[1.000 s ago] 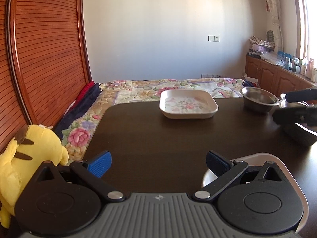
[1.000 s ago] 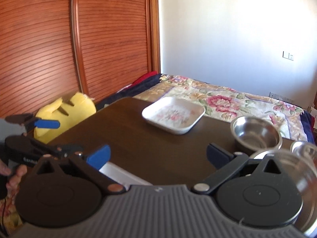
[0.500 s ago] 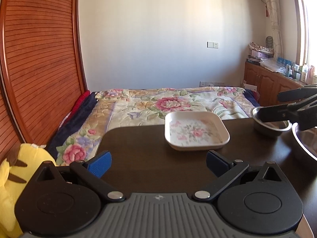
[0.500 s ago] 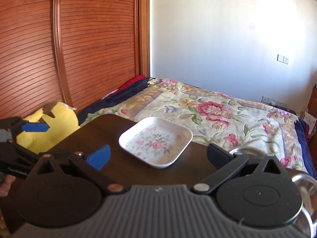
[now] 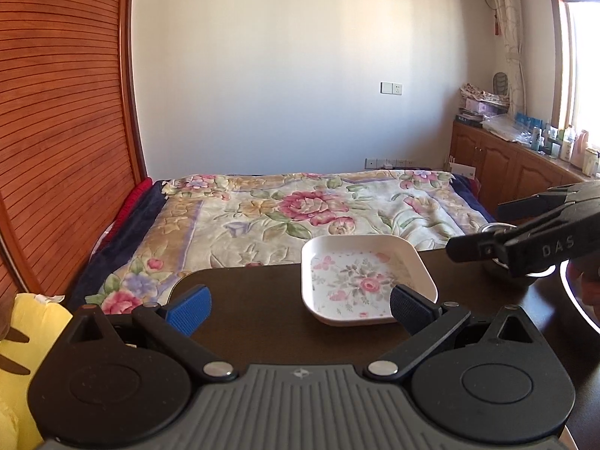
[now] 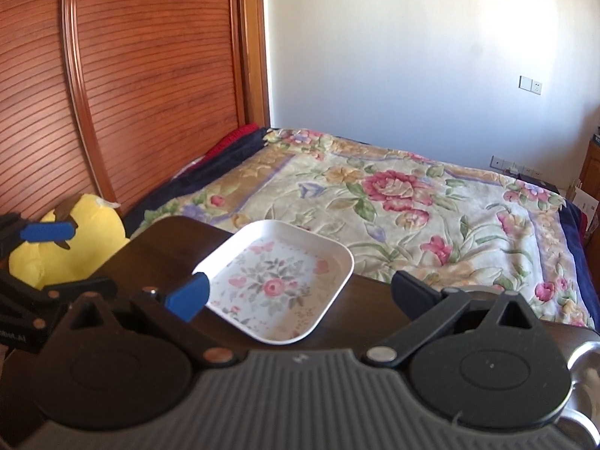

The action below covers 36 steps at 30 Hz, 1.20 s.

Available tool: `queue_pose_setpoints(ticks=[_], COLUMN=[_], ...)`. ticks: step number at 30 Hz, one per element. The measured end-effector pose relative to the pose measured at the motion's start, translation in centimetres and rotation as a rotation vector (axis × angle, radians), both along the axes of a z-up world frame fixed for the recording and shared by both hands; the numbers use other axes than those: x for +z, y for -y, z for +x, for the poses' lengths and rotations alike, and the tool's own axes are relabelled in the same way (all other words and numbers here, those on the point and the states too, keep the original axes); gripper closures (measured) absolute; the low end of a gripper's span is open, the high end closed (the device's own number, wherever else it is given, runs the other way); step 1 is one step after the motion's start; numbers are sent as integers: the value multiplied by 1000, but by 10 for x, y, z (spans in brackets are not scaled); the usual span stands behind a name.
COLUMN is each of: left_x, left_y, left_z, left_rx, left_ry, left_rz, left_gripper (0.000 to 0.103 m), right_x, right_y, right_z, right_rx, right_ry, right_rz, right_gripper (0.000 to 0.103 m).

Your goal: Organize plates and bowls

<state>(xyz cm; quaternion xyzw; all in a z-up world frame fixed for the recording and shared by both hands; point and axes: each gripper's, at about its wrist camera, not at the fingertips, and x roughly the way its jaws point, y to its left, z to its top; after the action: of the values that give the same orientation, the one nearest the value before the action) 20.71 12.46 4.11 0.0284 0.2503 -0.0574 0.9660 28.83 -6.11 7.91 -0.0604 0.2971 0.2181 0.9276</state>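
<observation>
A square white plate with a flower print (image 5: 356, 277) lies near the far edge of the dark table (image 5: 255, 300). My left gripper (image 5: 300, 309) hovers just short of the plate, open, with nothing between its blue pads. My right gripper (image 6: 298, 294) is also open and empty, and the plate (image 6: 277, 281) shows between its fingers. In the left wrist view the right gripper (image 5: 476, 230) reaches in from the right, partly covering a steel bowl (image 5: 525, 281). A shiny metal bowl rim (image 6: 585, 360) shows under the right gripper.
A bed with a floral quilt (image 5: 307, 206) starts right past the table's far edge. A yellow plush toy (image 6: 90, 221) sits off the table's left corner, beside the slatted wooden wardrobe (image 5: 56, 150). A white rounded rim (image 5: 573, 300) shows at the right edge.
Both grippers have moved forward across the table toward the floral plate, which now looks larger and closer. Both stayed open. The white dish seen under my left gripper is out of view.
</observation>
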Motion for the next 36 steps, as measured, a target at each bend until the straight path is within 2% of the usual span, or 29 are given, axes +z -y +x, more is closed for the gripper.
queue_pose_setpoints(ticks=[4, 7, 11, 15, 18, 26, 31, 36], left_x=[0, -3, -8, -13, -18, -37, -48, -55], left_y=[2, 4, 5, 7, 7, -1, -2, -1], left_z=[14, 24, 38, 48, 58, 89, 100, 107], left_rx=[-14, -23, -39, -55, -62, -44, -37, -43], left_ry=[-3, -8, -33, -41, -61, -125, -152, -168], left_rz=[6, 9, -9, -15, -23, -36, -39, -44], left_gripper=[2, 4, 11, 14, 23, 48, 55, 56], right_x=[-4, -8, -13, -18, -23, -39, -44, -48], right_y=[-5, -7, -7, -5, -6, -7, -6, -8], right_z=[10, 19, 31, 42, 49, 66, 72, 74], right_rx=[1, -1, -8, -10, -13, -33, -30, -11], right_ry=[-15, -49, -90, -142, -174, -252, -275, -292], right_rz=[-16, -19, -19, -18, -26, -38, -53, -74], right_gripper=[3, 15, 20, 36, 44, 56, 65, 72])
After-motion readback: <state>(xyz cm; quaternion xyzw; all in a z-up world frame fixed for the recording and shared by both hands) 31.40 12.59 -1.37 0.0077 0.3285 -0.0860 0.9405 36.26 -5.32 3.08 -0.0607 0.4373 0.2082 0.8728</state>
